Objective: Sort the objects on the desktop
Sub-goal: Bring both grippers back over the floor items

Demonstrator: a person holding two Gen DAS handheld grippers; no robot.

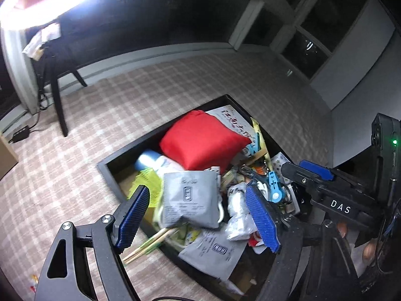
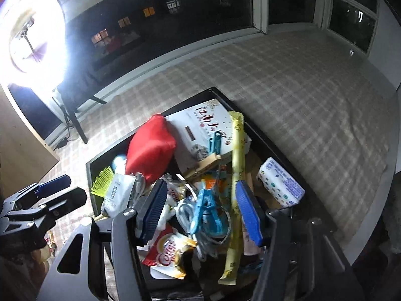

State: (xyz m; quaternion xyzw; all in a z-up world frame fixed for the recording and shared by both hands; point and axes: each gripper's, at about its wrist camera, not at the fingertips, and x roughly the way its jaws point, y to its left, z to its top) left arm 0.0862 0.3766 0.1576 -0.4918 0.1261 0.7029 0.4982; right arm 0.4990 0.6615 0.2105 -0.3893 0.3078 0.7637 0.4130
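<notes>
A black tray (image 1: 110, 161) on a checked cloth is piled with objects: a red pouch (image 1: 203, 140), a grey sachet (image 1: 190, 198), a blue clothes peg (image 1: 274, 186). My left gripper (image 1: 200, 215) is open and empty, just above the grey sachet. In the right wrist view my right gripper (image 2: 200, 210) is open and empty above a blue peg (image 2: 204, 207), next to a long yellow packet (image 2: 235, 188), a snack bag (image 2: 170, 250), the red pouch (image 2: 150, 148) and a white box (image 2: 200, 130). The left gripper also shows in the right wrist view (image 2: 57, 193).
A tissue pack (image 2: 280, 181) lies at the tray's right side (image 2: 263, 138). Wooden chopsticks (image 1: 147, 244) stick out over the tray's near edge. A bright ring light (image 2: 32, 37) on a stand is at the far left. Dark windows run behind the checked cloth (image 1: 150, 92).
</notes>
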